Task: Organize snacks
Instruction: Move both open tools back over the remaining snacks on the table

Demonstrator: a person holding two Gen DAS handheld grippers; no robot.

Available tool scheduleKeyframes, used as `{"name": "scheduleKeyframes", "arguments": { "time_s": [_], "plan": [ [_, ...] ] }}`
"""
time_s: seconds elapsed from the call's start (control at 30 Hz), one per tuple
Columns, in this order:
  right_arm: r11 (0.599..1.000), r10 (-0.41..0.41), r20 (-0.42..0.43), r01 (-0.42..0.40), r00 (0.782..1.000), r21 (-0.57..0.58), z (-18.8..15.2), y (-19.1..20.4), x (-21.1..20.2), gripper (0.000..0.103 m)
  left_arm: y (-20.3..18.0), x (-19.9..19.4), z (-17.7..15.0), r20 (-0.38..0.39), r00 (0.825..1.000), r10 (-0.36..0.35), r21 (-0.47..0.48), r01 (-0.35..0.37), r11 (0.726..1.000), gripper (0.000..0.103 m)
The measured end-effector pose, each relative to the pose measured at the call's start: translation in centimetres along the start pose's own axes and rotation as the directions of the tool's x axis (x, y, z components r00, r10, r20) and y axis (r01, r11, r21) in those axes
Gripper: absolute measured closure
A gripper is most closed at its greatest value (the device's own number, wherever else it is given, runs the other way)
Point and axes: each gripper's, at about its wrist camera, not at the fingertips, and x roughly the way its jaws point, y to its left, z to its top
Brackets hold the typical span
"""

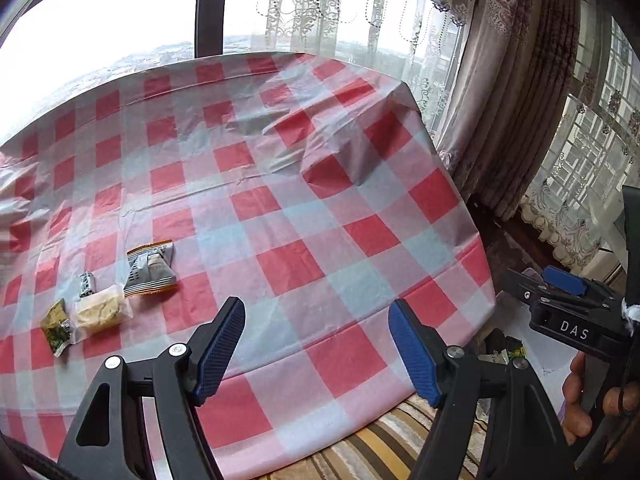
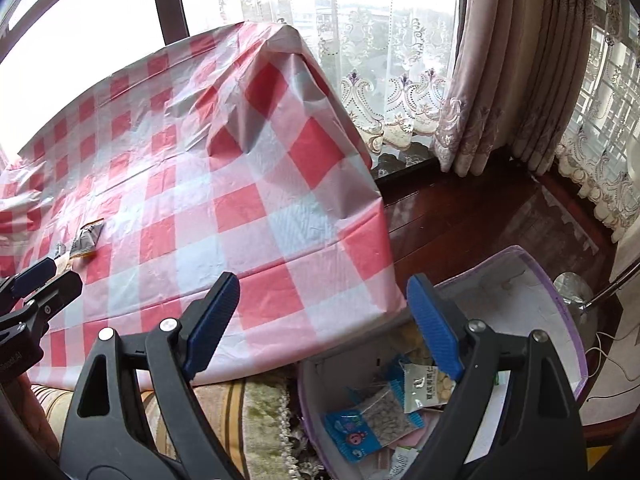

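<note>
**Both tongs empty, snacks split between counter and bin**

Left tongs (image 1: 316,344) stand wide with nothing between the blue pads, over the near edge of the counter (image 1: 288,200) with its red, white and grey checked cloth. Right tongs (image 2: 324,324) are also wide and empty, above the counter's corner and the bin (image 2: 560,320) beside it.

On the counter I see four small snacks close together: a grey and white packet with orange ends (image 1: 150,268), a clear packet with pale yellow pieces (image 1: 102,311), a tiny dark green one (image 1: 87,283) and a yellow-green one (image 1: 58,326).

Inside the bin with its purple rim lie a blue packet with pale round pieces (image 2: 372,424) and a white and green one (image 2: 424,388).
</note>
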Motion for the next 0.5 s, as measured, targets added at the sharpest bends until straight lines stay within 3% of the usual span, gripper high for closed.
{"name": "scheduleKeyframes", "arguments": {
  "time_s": [0.23, 0.5],
  "plan": [
    [0.993, 0.113, -0.007, -0.113, 0.994, -0.036, 0.7, 4.9, 0.6, 0.016, 7.6, -0.5, 0.1, 0.009, 0.996, 0.087, -0.211, -0.083, 0.974, 0.03],
    [0.982, 0.173, -0.014, -0.174, 0.985, -0.071, 2.0, 10.0, 1.3, 0.016, 18.1, -1.1, -0.8, -0.026, 0.977, 0.211, -0.458, -0.199, 0.867, 0.03]
  ]
}}
